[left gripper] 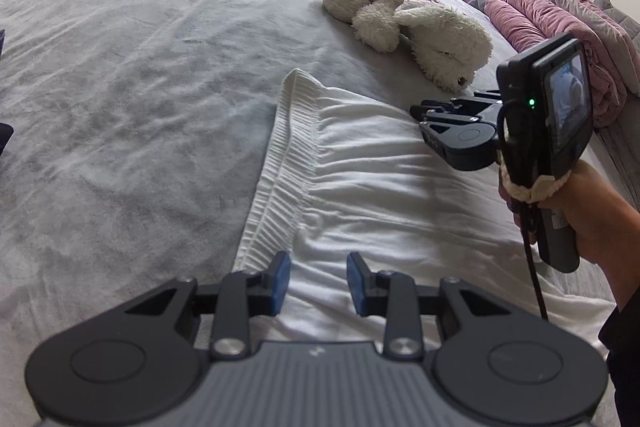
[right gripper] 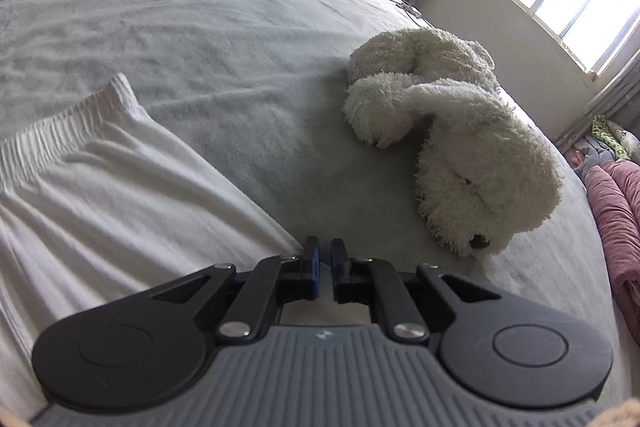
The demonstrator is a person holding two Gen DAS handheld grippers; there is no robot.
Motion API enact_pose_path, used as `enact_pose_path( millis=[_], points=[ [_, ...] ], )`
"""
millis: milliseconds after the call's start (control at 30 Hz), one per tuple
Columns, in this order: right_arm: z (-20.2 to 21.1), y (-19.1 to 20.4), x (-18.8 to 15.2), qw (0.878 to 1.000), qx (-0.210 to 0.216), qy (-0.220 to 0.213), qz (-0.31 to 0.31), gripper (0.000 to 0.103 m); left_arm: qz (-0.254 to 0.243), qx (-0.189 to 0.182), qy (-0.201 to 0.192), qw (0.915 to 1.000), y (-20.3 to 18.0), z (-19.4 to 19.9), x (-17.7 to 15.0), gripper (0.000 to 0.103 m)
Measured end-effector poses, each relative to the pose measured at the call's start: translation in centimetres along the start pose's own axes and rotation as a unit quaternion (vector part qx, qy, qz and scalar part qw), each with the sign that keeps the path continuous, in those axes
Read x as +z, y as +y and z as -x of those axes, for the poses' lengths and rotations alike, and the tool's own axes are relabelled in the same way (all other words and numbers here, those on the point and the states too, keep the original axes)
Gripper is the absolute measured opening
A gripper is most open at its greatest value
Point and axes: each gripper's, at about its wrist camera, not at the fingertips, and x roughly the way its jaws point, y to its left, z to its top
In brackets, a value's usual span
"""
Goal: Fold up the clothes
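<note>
Left wrist view: we see the white garment (left gripper: 360,179) spread on the bed (left gripper: 140,67), its ribbed waistband (left gripper: 288,155) on the left edge. Our left claw (left gripper: 318,283) hangs part-open and empty above it. We judge the cloth light, soft and limp; the thicker waistband offers the firmest hold.

Right wrist view: our right claw (right gripper: 325,267) is nearly closed on nothing, at the garment's right edge (right gripper: 248,203), near a plush dog (right gripper: 460,147).
</note>
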Motion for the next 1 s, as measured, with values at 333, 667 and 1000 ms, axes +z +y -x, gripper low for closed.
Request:
enact_pose_path(
  millis=[333, 667, 1000],
  points=[
    [7.8, -0.4, -1.6, 0.985, 0.071, -0.071, -0.142, 0.048, 0.017, 0.011, -0.02, 0.9996, 0.8, 1.4, 0.3, 0.035],
    [16.8, -1.8, -11.1, 0.966, 0.058, -0.064, -0.242, 0.052, 0.038, 0.024, -0.039, 0.9982, 2.0, 3.0, 0.1, 0.035],
    [24.1, -7.0, -22.8, 0.933, -0.043, -0.026, -0.357, 0.052, 0.108, 0.019, -0.051, 0.9926, 4.7, 5.5, -0.9, 0.036]
  ],
)
